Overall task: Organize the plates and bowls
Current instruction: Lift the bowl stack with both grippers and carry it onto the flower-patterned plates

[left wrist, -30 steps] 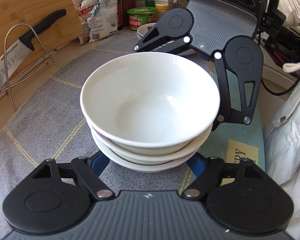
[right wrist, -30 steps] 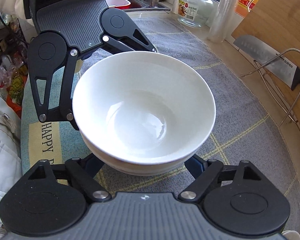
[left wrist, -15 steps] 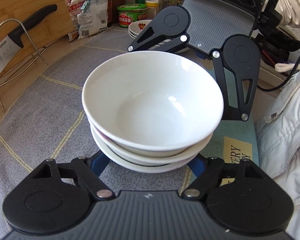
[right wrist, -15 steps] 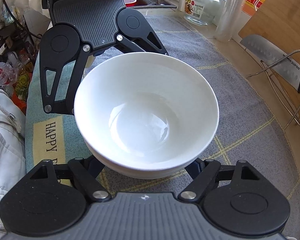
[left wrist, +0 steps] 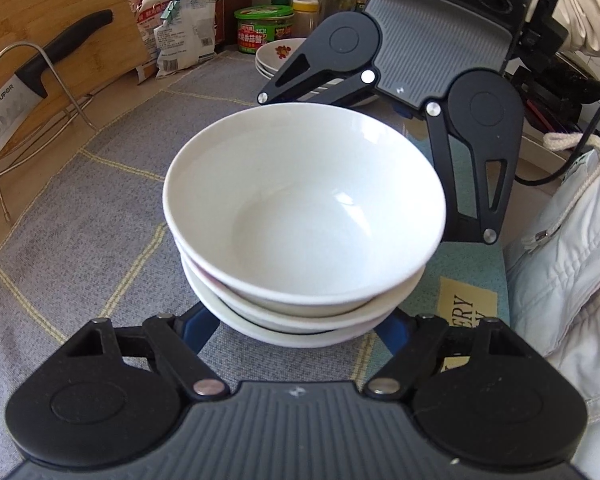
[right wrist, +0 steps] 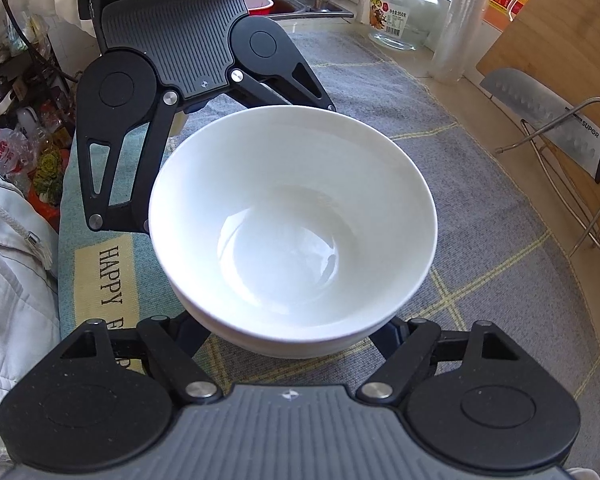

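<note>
A stack of three white bowls (left wrist: 300, 216) stands on the grey woven mat (left wrist: 80, 220), between my two grippers, which face each other. My left gripper (left wrist: 296, 331) reaches under the stack from the near side. Its blue fingers (left wrist: 196, 328) hug the bottom bowl's base, and their tips are hidden beneath it. My right gripper (right wrist: 292, 338) comes from the opposite side. Its dark fingers (right wrist: 388, 334) close in on the base of the same stack (right wrist: 292, 232), with the pads out of sight.
A pile of red-patterned plates (left wrist: 280, 54) sits behind the right gripper's links. A knife (left wrist: 60, 48) rests in a wire rack by a wooden board (left wrist: 52, 8). Bags and jars (left wrist: 264, 28) line the back. A glass jar (right wrist: 404, 12) stands near the sink. A person's white jacket (left wrist: 572, 260) borders the mat.
The right gripper's fingers have drawn in a little around the stack. The left view has tipped slightly, bringing the plates behind more into sight. The bowls stay between both grippers.
</note>
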